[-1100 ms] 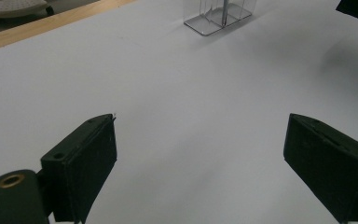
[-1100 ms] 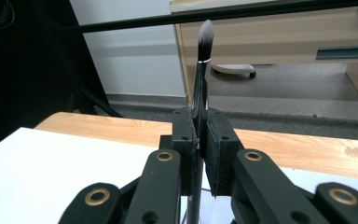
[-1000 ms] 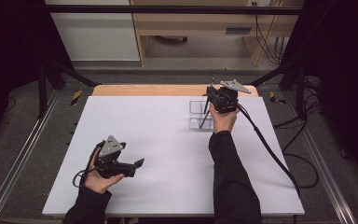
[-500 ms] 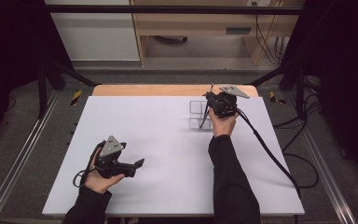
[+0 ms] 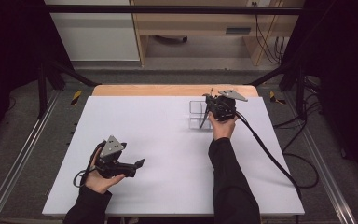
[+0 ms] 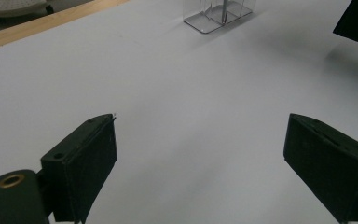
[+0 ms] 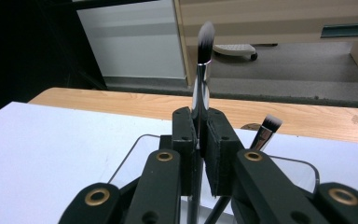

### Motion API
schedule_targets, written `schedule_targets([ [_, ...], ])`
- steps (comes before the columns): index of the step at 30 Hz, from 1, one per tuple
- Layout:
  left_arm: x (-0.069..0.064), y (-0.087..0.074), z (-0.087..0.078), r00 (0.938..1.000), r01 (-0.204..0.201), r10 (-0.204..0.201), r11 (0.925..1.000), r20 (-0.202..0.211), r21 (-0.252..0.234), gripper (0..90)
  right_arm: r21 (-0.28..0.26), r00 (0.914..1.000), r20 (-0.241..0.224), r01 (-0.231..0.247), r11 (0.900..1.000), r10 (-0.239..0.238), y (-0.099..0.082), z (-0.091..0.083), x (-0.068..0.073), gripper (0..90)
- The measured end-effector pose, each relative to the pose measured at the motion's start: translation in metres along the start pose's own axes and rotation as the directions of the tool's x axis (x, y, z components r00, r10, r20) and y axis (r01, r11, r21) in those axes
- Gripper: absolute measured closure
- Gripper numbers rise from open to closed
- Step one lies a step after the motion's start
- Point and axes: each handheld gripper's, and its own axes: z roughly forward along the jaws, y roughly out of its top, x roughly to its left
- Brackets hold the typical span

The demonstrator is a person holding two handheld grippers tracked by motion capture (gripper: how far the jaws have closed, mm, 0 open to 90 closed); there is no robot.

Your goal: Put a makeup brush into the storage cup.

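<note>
Both pads of our right tongs clamp a makeup brush upright over the clear organizer; our left tongs gape empty above the desk.

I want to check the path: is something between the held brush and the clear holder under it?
Nothing visible. The right gripper holds the brush upright above the holder; a second brush leans there, off to the side.
</note>
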Motion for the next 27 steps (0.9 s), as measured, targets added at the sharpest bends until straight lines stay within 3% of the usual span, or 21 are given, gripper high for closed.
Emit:
schedule_targets([
  [23,-0.001,-0.0004,0.0021,1.0,-0.002,0.002,1.0,0.001,0.008,8.6,0.088,0.9995,0.004,0.031,0.9956,-0.031,-0.0101,0.0019,-0.0016,83.5],
  [27,-0.0011,-0.0005,0.0024,1.0,-0.002,0.002,1.0,0.001,0.009,8.6,0.1,0.9996,0.001,0.028,0.9946,-0.028,-0.0103,-0.0001,-0.0023,78.2],
])
